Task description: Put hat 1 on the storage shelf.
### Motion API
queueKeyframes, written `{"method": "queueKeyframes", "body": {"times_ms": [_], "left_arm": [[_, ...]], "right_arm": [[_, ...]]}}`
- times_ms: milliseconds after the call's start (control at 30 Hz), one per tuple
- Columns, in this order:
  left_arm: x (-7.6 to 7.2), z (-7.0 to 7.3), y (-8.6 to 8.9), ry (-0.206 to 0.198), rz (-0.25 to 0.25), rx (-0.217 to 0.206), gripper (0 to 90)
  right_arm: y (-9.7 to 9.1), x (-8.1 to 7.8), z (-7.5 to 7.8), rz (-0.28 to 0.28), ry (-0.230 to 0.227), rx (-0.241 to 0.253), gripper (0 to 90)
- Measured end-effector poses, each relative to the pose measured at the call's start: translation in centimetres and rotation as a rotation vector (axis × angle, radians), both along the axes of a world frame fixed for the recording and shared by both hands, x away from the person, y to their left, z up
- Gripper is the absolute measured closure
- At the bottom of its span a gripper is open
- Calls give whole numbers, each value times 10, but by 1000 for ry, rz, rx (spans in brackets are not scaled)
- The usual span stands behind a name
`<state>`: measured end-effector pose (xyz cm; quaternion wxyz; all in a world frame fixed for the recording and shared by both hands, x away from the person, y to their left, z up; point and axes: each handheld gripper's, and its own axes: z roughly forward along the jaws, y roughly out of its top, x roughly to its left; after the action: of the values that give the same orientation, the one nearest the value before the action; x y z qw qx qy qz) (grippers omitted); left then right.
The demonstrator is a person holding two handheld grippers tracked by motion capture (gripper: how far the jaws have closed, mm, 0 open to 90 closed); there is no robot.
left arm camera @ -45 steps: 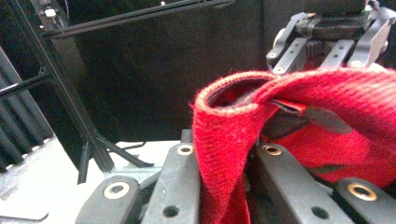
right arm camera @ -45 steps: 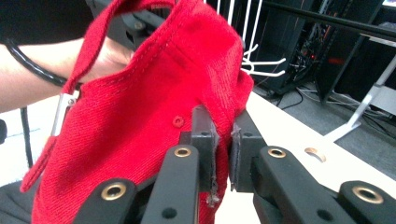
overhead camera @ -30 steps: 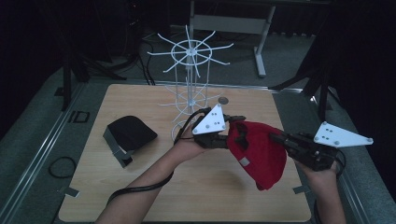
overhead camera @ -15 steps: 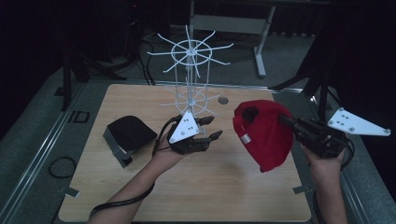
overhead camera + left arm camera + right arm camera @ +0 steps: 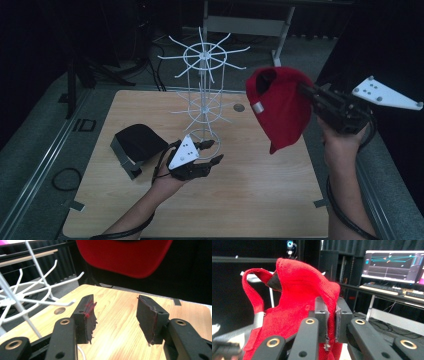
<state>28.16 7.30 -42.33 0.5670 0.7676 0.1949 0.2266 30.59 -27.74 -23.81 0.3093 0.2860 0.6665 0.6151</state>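
High view: the red cap (image 5: 281,107) is hanging in the air over the far right part of the table (image 5: 260,200), crown side up, brim drooping toward the wood. It is made of red fabric with a dark inside and a small pale tab on its left edge. The right gripper (image 5: 306,91) is pinching it from the right, jaws together on the fabric. The left gripper (image 5: 212,152) is sitting low over the table, left of the cap and well apart from it, close to the foot of the white wire rack (image 5: 202,95). Its jaws have just been opening, with nothing between them. A black cap (image 5: 137,142) is lying on the left side of the table.

Left gripper view: the left gripper (image 5: 116,315) is showing its two black jaws standing apart, with bare wood between them. The red cap (image 5: 125,256) is hanging far ahead and above, not touching them. The rack's white arms (image 5: 37,297) are spreading at the left.

Right gripper view: the right gripper (image 5: 331,320) is showing its pads pressed close, clamping a fold of the ribbed red cap (image 5: 297,292), which is bulging up and to the left of the jaws, a looped strap at its far left.
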Motion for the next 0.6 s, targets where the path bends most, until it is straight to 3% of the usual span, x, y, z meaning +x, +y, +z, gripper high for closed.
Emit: {"method": "queueKeyframes", "body": {"times_ms": [133, 233, 500, 600], "left_arm": [[-1, -3, 2, 9, 8, -10, 445], [-2, -5, 3, 17, 15, -5, 423], [-7, -9, 8, 16, 25, -20, 423], [-9, -13, 9, 19, 29, -30, 423]], "right_arm": [[8, 8, 9, -8, -5, 4, 827], [23, 19, 14, -20, 2, -22, 827], [40, 34, 8, -40, 22, -59, 827], [40, 35, 4, -40, 28, -46, 827]]}}
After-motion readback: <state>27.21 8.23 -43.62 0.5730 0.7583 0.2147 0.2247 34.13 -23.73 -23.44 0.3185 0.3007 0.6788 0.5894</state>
